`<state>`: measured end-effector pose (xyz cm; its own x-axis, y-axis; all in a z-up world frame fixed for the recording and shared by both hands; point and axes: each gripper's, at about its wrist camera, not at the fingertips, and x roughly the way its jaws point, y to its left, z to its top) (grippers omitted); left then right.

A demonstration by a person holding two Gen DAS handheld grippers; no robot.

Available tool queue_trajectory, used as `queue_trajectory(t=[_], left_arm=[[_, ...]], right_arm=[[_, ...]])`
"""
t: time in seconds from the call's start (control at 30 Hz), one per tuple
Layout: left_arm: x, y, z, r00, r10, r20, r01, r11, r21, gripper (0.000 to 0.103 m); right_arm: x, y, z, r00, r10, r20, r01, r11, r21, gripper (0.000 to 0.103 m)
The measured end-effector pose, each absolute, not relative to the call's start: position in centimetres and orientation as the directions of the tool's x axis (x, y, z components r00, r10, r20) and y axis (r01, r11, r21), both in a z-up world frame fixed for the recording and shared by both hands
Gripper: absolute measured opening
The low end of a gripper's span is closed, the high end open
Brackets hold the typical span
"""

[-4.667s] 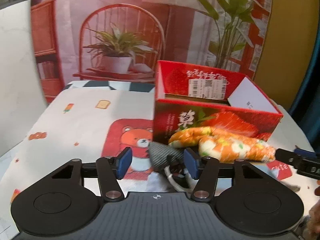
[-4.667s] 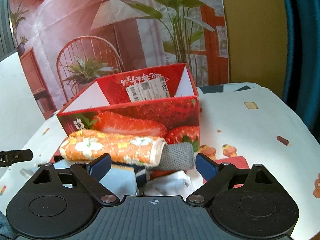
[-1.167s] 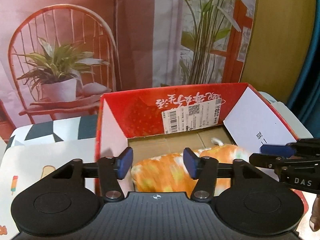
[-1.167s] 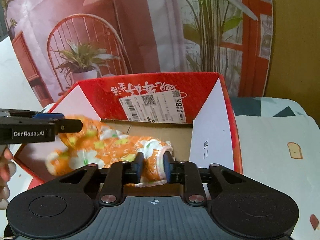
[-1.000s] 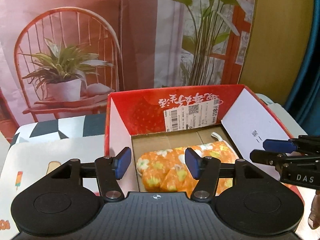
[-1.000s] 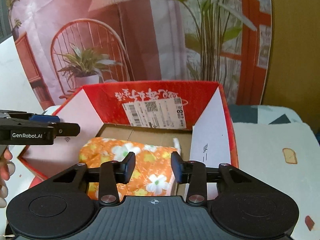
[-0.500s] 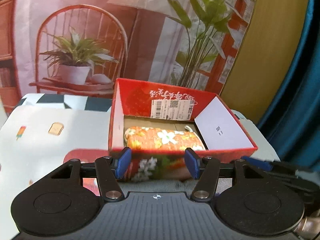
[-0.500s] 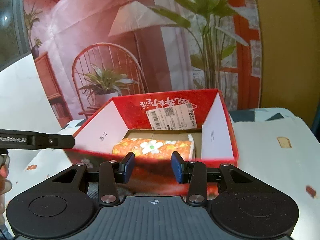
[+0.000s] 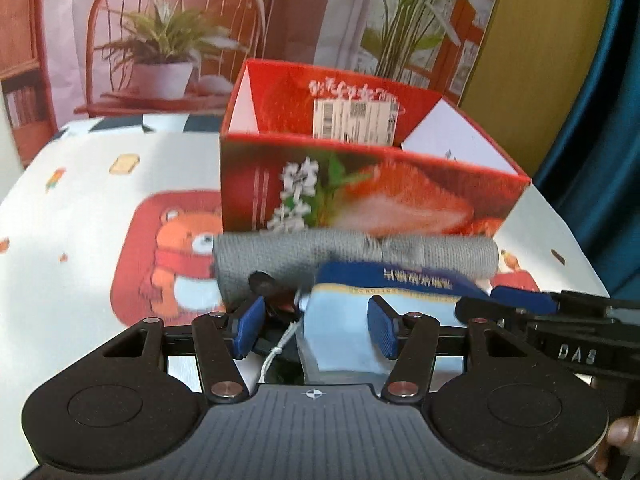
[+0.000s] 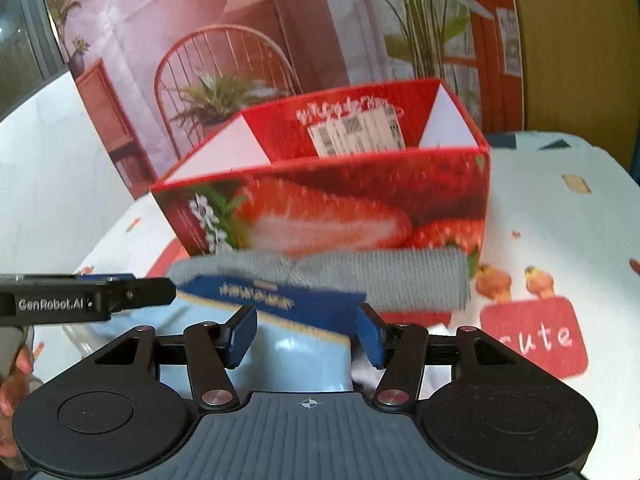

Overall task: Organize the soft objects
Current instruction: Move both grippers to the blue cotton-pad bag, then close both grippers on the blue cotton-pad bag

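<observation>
The red strawberry box (image 9: 360, 192) (image 10: 340, 200) stands open on the table, and its front wall hides what lies inside. In front of it lies a rolled grey towel (image 9: 352, 254) (image 10: 384, 276). Nearer me is a light-blue cloth (image 9: 340, 328) (image 10: 304, 356) with a navy band (image 9: 400, 280) (image 10: 272, 296). My left gripper (image 9: 316, 328) hangs open over that cloth's left part, its pads apart from it. My right gripper (image 10: 306, 338) (image 9: 520, 304) has its jaws opening, with the blue cloth between them and not pressed. The left gripper's fingers (image 10: 92, 300) show at the right wrist view's left edge.
A white tablecloth (image 9: 100, 200) with a red bear print covers the table. A black clip with a white string (image 9: 262, 282) lies at the grey towel's left end. A printed backdrop of a chair and plants stands behind the box. A hand (image 10: 12, 384) is at the left edge.
Both grippers have drawn back from the box and sunk toward the cloths in front of it. The orange floral cloth stays inside, now out of sight. The right jaws stand wider.
</observation>
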<state>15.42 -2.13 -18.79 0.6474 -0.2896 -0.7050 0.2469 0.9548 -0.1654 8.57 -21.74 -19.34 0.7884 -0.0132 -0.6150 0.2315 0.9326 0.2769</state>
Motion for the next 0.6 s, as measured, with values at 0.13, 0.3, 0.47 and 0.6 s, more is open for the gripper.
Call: queue_trajectory(t=[0.13,0.3,0.47,0.6], left_arm=[[15.3,-1.4,-19.4,0.634,-0.306,-0.71,0.226,0.952,-0.208,0.051],[15.6,-1.1,-20.1,0.619,-0.327,-0.715,0.223,0.945,-0.239,0.05],[15.7,-1.9,-20.8,0.6,-0.35,-0.719,0.241,0.937,-0.255,0.05],[15.9,-2.4,-21.4,0.597,-0.359,-0.717,0.244,0.933,-0.265,0.05]], right_arm=[[8.4,-22.1,-20.0,0.772,0.002,-0.635,0.236,0.927,0.29,0.054],[8.5,-22.4,-21.0,0.76,0.03,-0.649,0.244,0.913,0.327,0.053],[8.8,-21.9,-21.2,0.758,0.04,-0.651,0.221,0.923,0.314,0.041],[9.1,-21.8,-21.4,0.756,0.037,-0.653,0.226,0.922,0.314,0.041]])
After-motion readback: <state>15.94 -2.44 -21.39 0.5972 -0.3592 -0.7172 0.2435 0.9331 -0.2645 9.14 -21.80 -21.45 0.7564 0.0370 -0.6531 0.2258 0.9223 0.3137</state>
